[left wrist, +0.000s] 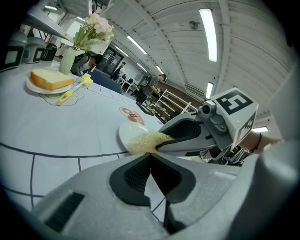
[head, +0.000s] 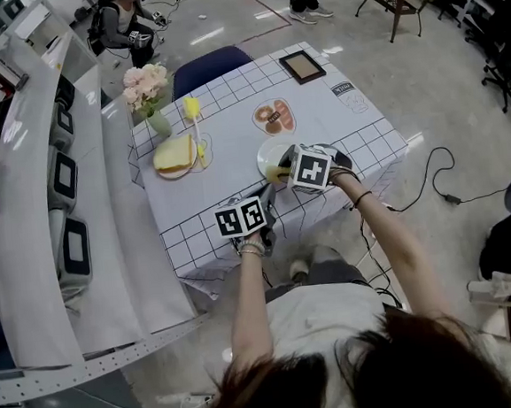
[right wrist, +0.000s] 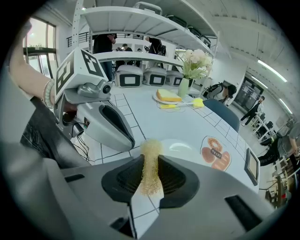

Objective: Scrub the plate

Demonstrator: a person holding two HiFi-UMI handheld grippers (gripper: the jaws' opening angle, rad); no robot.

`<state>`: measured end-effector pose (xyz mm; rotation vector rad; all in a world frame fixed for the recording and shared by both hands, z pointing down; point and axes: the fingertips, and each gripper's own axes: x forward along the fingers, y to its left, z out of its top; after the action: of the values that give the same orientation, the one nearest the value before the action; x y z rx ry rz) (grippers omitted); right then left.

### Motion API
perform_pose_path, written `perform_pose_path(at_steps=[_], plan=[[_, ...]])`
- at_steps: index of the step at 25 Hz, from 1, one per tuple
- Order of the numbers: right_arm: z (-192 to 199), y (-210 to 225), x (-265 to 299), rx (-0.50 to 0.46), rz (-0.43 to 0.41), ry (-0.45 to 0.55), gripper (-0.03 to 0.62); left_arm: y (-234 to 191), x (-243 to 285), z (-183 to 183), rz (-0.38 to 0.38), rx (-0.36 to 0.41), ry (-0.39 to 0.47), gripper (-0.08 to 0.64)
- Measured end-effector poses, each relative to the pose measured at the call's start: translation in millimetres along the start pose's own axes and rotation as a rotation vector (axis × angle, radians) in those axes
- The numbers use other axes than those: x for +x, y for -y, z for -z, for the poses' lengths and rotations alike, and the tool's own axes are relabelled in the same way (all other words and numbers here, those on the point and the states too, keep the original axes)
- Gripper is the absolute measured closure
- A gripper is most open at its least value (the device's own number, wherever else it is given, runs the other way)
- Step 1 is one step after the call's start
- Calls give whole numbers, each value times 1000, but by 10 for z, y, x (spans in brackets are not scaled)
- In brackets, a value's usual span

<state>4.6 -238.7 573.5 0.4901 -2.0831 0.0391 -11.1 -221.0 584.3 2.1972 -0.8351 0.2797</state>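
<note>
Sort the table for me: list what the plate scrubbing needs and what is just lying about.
In the job:
white plate
yellow scrub pad, held by the right gripper, jaws shut on it

Lying about:
bread slice
vase of flowers
yellow utensil
picture frame
doughnut picture on the cloth

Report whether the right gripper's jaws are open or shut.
Shut: the right gripper pinches the yellow scrubber between its jaws, by the white plate.
</note>
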Motion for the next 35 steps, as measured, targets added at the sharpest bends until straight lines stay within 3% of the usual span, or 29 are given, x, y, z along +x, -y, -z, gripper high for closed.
perform_pose_path(at_steps=[14, 25, 29, 35], plan=[[-124, 109, 143, 1, 12, 10, 505, -81, -51, -34, -25, 24, 3, 549], [-117, 236, 193, 55, 46, 28, 505, -69, -41, -57, -21, 40, 1, 549], [-202, 289, 41, 128, 85, 137, 505, -18, -84, -225, -29, 112, 71, 549], [-245, 389, -298, 293, 172, 401, 505, 213, -172, -415, -27, 258, 159, 549]])
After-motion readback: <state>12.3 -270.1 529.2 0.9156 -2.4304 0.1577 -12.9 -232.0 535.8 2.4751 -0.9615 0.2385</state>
